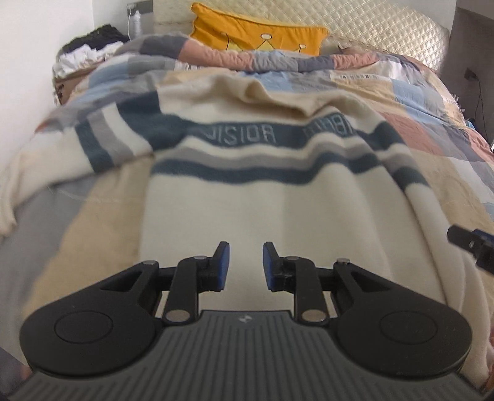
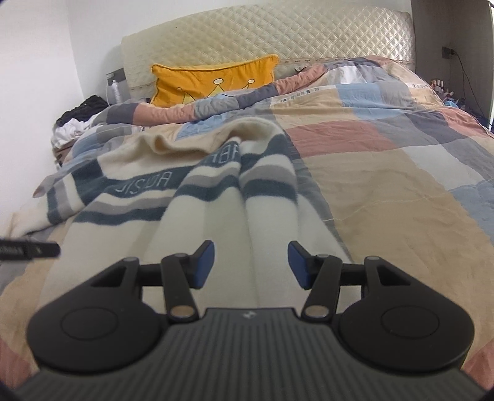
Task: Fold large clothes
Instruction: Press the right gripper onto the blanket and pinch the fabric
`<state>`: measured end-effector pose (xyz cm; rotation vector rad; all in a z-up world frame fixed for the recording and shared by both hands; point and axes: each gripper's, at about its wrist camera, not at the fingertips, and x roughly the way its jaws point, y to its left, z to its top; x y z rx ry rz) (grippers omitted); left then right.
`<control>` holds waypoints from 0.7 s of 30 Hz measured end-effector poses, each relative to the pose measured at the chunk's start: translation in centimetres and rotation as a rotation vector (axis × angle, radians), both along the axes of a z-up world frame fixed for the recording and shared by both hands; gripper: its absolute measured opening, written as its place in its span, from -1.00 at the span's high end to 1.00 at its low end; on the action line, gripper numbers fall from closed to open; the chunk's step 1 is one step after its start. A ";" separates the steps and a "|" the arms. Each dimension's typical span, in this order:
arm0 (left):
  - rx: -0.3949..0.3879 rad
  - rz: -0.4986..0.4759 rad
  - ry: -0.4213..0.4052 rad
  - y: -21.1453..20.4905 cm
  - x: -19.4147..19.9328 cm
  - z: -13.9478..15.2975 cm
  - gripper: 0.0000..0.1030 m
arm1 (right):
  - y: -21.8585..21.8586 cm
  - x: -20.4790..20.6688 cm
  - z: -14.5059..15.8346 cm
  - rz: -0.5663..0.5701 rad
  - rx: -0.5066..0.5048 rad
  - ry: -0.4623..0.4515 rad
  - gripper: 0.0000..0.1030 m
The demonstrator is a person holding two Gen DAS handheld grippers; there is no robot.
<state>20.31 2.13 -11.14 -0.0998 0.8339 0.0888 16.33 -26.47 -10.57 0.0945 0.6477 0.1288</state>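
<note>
Now, with both my left gripper [image 1: 246, 266] and right gripper [image 2: 250, 265] spread open and empty over the striped sweater [image 1: 234, 197] (sleeves rumpled), I should pinch the hem evenly.

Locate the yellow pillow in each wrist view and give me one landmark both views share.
Left wrist: the pillow sits at top centre, against the headboard, behind the quilt's ridge.
Right wrist: the pillow sits upper left of centre, below the headboard.
Shared landmark: the sweater's lettered dark stripe, mid-frame in the left view and at centre-left in the right.
</note>
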 end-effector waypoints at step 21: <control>-0.004 0.045 0.019 1.7 -0.9 -4.7 0.47 | -1.6 2.3 -4.8 -0.137 0.066 0.238 -0.48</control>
